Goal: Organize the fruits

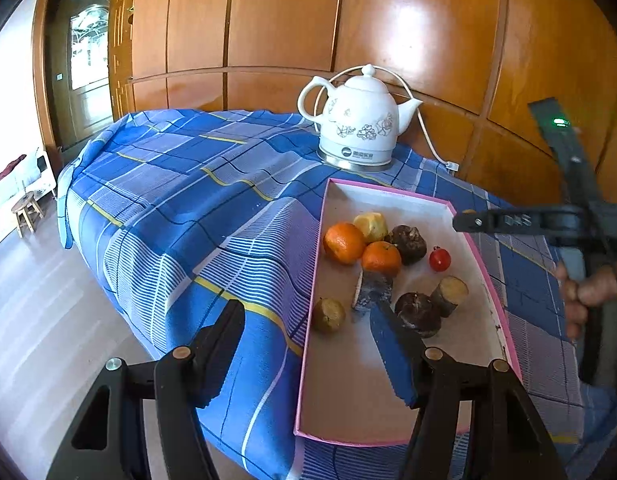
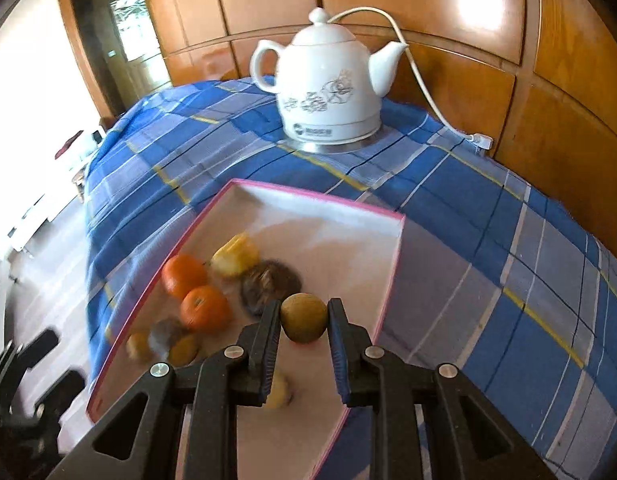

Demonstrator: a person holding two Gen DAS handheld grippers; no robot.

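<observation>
One small brown fruit (image 2: 303, 318) sits clamped in the right tool (image 2: 304, 322) over the tray (image 2: 324, 198) at its 5 o'clock side, and could roll off the pads if jolted, while oranges (image 2: 184, 275) crowd 9 o'clock and the left tool (image 1: 312, 320) gapes empty.

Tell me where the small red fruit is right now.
In the left wrist view, the red fruit lies in the pink-rimmed tray, near its right wall, just right of a dark brown fruit.
</observation>
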